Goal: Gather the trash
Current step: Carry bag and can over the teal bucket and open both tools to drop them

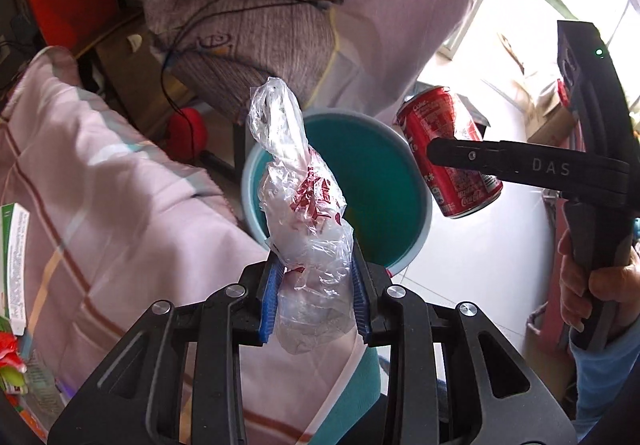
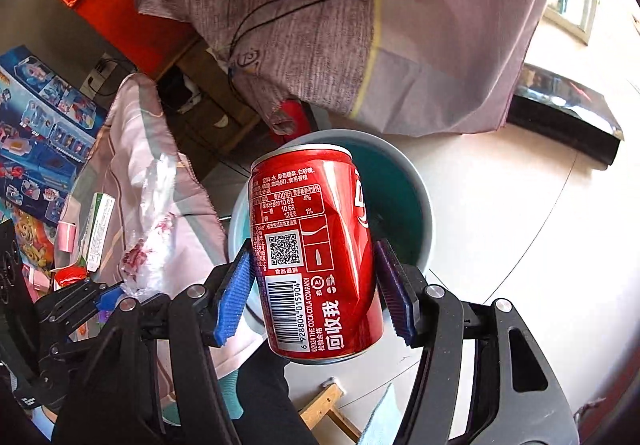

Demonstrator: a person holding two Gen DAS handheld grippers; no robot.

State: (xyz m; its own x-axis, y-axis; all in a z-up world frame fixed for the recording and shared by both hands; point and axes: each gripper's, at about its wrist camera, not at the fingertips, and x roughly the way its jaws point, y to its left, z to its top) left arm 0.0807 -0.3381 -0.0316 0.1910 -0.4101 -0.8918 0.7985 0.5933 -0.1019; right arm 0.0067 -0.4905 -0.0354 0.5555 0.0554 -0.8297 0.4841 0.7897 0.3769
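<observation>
Both items are lifted, neither yet dropped. Left gripper point(image 1: 316, 285) is clamped on the crumpled plastic bag point(image 1: 308, 205); right gripper point(image 2: 316, 285) grips the red can point(image 2: 316, 253). The teal bin point(image 1: 380, 181) lies at 12 o'clock, apparently empty.

My bag point(image 1: 308, 229) is thin, crinkled clear plastic; my can point(image 2: 316, 253) is glossy dented metal; the bin point(image 1: 420, 181) looks smooth matt plastic; the pads point(image 2: 230, 297) ribbed.
</observation>
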